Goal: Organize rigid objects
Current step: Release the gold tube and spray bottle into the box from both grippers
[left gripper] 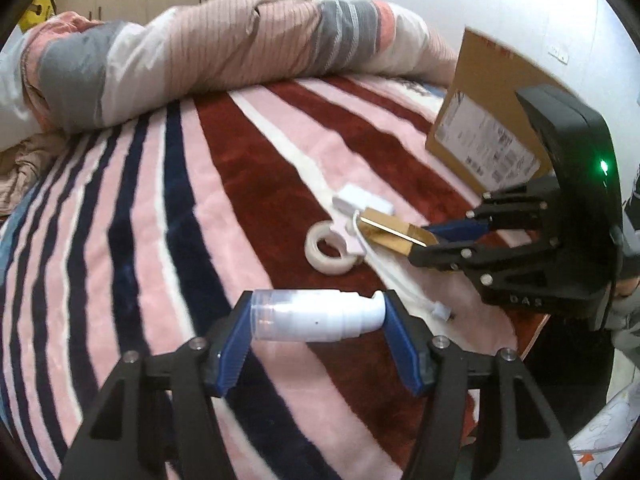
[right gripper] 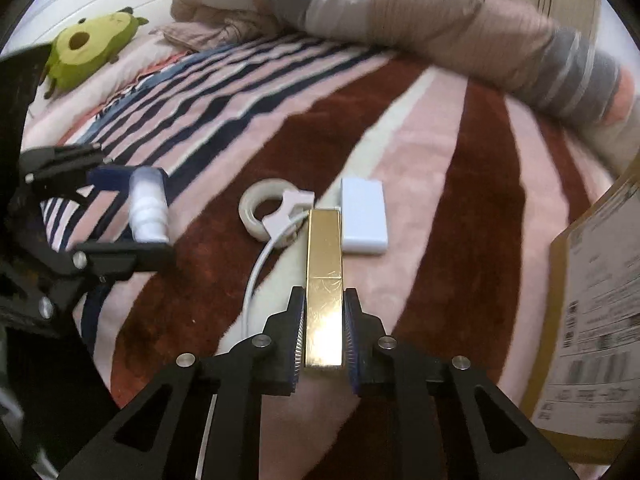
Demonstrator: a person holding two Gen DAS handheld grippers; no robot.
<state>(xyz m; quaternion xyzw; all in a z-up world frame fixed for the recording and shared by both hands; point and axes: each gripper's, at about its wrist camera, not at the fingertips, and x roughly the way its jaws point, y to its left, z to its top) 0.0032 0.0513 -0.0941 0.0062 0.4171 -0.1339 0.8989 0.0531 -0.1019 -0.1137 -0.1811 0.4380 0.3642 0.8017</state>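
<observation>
The left hand-held gripper (left gripper: 318, 316) is partly closed on a white pump bottle (left gripper: 316, 314) with a clear cap, which lies crosswise between its blue pads, one pad on the cap end and the other on the base, lifted clear of the striped blanket (left gripper: 248, 184) on the bed. The right hand-held gripper (right gripper: 323, 328) is clamped tight on a slim gold rectangular case (right gripper: 324, 280); the case runs straight forward between the pads and sticks out well past the fingertips. Just beyond the case's far end lie a roll of white tape (right gripper: 264, 214), a pale clip on a white cable (right gripper: 256, 264) resting across the roll, and, to the front right, a flat white box (right gripper: 363, 216). A cardboard box (right gripper: 592, 320) with a printed label stands at the right gripper's right side. A rolled quilt (left gripper: 224, 52) lies far ahead of both grippers, and a green plush toy (right gripper: 92, 50) sits far off at the front left.
</observation>
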